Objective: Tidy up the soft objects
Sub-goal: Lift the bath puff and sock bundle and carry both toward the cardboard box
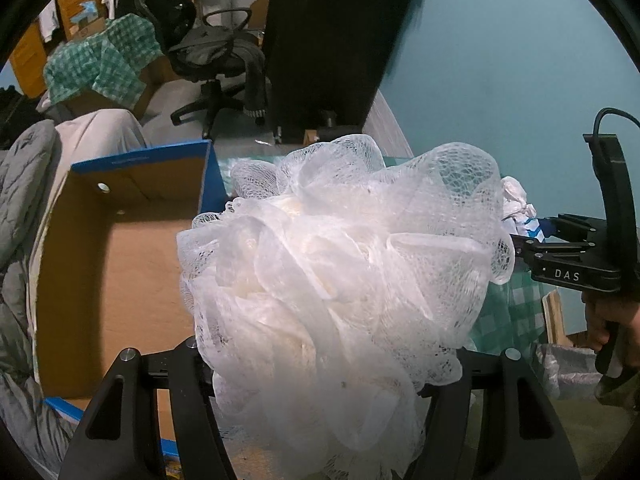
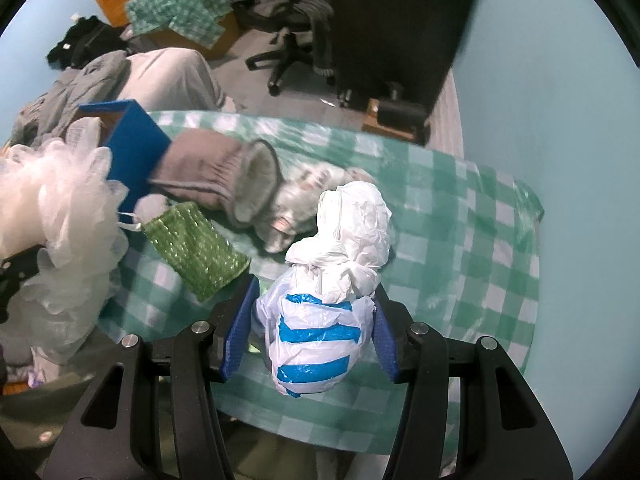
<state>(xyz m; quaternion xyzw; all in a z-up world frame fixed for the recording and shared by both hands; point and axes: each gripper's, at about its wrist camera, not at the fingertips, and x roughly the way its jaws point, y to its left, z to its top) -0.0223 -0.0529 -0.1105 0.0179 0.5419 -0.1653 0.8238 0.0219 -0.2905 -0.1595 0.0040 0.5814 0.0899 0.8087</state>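
Left gripper [image 1: 320,372] points steeply downward, jaws part-spread and clamped on a white mesh sponge [image 1: 340,272]. Right gripper [image 2: 314,336] points steeply downward, blue pads [image 2: 240,332] pressing a knotted plastic bag [image 2: 320,320]. A hand [image 1: 612,324] grips its handle.

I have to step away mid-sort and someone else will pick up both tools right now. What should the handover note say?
Left tool: shut on the white mesh bath pouf, held up beside the open cardboard box.
Right tool: shut on the knotted white plastic bag with blue stripes, held above the green checked cloth.
On the cloth: grey sock, green knitted pouch, a clear wrapped bundle.
Done: two items picked up. The visible part of the box looks empty.
Left: probably box both, then the rest.
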